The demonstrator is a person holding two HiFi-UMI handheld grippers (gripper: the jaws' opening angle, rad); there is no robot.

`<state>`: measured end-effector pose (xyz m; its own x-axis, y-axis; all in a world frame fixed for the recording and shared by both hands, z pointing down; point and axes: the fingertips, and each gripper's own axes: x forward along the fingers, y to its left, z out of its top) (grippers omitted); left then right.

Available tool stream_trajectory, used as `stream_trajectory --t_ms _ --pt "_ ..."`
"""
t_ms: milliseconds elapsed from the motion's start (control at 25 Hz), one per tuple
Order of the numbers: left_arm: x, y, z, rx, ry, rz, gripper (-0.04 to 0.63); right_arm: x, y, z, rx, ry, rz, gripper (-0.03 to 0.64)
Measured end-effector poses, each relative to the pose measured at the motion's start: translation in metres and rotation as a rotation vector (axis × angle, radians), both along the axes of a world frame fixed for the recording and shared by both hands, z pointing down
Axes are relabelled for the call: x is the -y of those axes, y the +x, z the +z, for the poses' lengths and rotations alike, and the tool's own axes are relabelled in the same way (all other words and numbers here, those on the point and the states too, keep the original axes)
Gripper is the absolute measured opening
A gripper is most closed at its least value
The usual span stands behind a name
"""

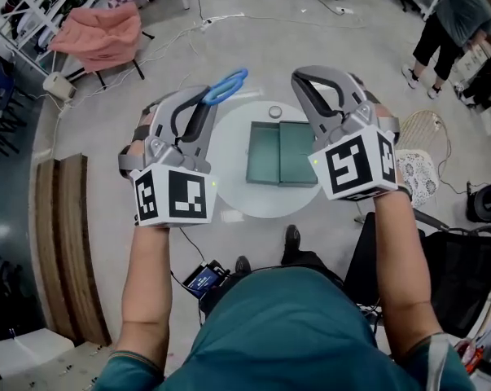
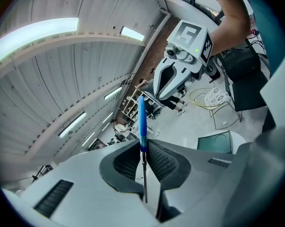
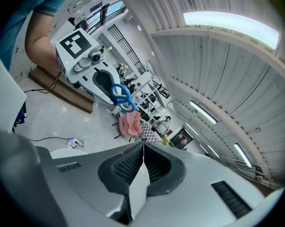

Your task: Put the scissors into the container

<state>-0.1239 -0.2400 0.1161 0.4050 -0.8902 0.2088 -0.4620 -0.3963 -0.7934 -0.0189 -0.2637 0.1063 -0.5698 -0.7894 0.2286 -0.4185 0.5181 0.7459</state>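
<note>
Pinching blue-handled scissors (image 2: 142, 119) by thin steel blades, left tongs (image 2: 143, 148).

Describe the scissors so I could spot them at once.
Find the round white table holding the green container. Above its left edge, the left tongs are clamped on the scissors. Their bright blue loop handles stick out past the grey tips; nothing else nearby is blue.
</note>
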Motion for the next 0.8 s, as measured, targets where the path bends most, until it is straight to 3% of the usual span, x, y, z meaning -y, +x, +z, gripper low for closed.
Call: stream_trajectory --t_ms 440,800 --pt "0.015 -0.013 0.019 0.005 -0.041 -0.088 0.051 0.028 -0.018 0.018 0.014 -0.032 -0.082 0.037" --pt "0.036 -0.017 0.054 0.003 -0.105 -0.116 0.051 0.051 -0.026 0.043 0.033 -0.075 -0.086 0.037"
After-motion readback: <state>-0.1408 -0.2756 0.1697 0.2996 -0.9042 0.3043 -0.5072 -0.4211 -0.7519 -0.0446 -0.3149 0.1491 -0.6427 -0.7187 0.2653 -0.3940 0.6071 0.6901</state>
